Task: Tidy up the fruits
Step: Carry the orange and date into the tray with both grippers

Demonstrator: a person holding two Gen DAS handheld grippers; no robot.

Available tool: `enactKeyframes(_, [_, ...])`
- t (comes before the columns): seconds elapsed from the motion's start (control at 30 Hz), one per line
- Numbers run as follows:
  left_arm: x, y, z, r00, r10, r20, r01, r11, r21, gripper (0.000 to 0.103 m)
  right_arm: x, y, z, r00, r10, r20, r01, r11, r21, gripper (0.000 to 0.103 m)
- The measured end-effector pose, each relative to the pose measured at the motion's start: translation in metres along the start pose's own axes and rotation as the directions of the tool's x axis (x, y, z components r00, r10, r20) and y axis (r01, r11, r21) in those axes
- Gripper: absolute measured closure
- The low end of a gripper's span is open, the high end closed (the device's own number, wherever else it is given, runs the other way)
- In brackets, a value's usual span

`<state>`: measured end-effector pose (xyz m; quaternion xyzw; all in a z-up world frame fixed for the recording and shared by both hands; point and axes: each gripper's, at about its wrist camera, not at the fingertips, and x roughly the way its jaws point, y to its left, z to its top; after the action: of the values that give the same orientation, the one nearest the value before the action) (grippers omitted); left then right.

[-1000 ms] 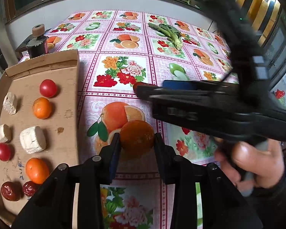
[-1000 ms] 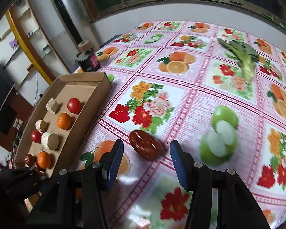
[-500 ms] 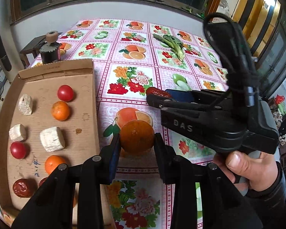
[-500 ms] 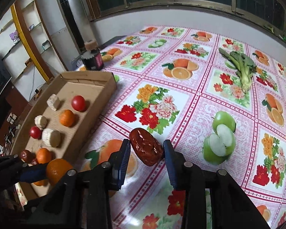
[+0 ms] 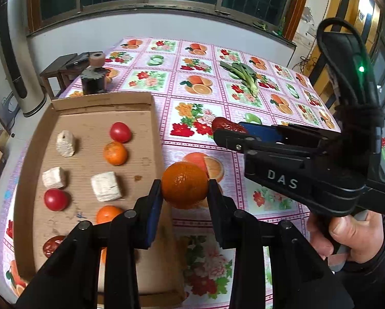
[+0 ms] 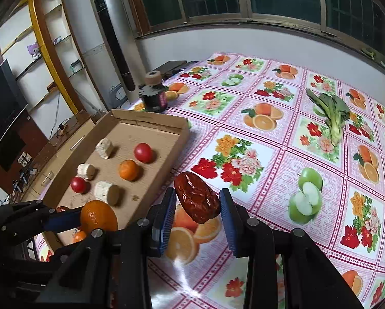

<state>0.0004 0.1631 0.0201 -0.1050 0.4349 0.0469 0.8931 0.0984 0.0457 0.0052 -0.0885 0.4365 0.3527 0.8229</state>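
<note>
1. At the far left we see a shallow brown cardboard tray (image 5: 151, 118) on the worktop (image 5: 290, 211), which wears a pink oilcloth printed with flowers and fruit.
2. Inside the tray lie two round red tomatoes (image 5: 120, 132), small orange tangerines (image 5: 115, 153), pale cut corn-cob chunks (image 5: 105, 186) and a dark red date (image 5: 52, 244) at the near end.
3. Just right of the tray's right wall, our left gripper (image 5: 184, 193) holds a round orange tangerine (image 5: 184, 185) above the cloth, jaws pinching it on both sides.
4. Further right, our right gripper (image 6: 197, 206) has a wrinkled dark red date (image 6: 196, 200) between its blue pads; the jaws have just closed in and now press on it, clear of the worktop.
5. A hand (image 5: 351, 237) grips that tool's black handle at the right edge.
6. Far back on the right of the cloth lies a green leafy vegetable (image 6: 332, 113); a black jar with a tape roll on top (image 6: 153, 95) stands beyond the tray.
</note>
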Motion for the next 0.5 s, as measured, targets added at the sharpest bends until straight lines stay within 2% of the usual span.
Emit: enactKeyframes(0.5, [-0.013, 0.032, -0.004, 0.999, 0.033, 0.021, -0.032, 0.999, -0.043, 0.071, 0.0, 0.031, 0.007, 1.0, 0.022, 0.003, -0.022, 0.999, -0.036, 0.068])
